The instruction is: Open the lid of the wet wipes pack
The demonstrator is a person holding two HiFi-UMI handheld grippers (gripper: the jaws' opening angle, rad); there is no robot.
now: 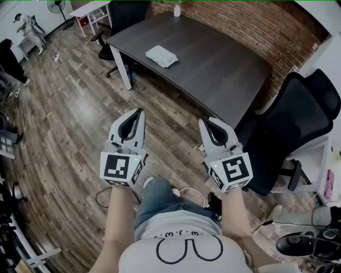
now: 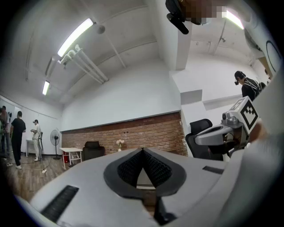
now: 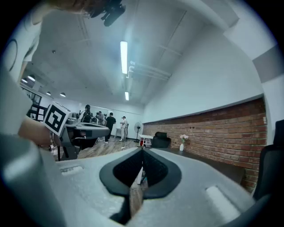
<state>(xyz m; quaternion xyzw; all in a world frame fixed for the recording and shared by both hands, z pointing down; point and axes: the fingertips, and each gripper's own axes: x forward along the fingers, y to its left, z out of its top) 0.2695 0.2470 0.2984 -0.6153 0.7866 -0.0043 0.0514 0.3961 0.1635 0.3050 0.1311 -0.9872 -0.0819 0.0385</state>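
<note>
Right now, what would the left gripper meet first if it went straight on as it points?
The left gripper would likely meet the dark grey rectangular table's near end, by its white leg; wooden floor lies between. Depth unclear.

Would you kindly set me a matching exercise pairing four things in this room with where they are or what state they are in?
Things:
1. wet wipes pack
2. left tool
3. standing fan
4. white vase

Places or states:
A. shut, with nothing held
B. at the far edge of the table, by the brick wall
C. on the wooden floor, far left
D. lying flat on the table

Pairs: 1-D, 2-A, 3-C, 4-B.
</note>
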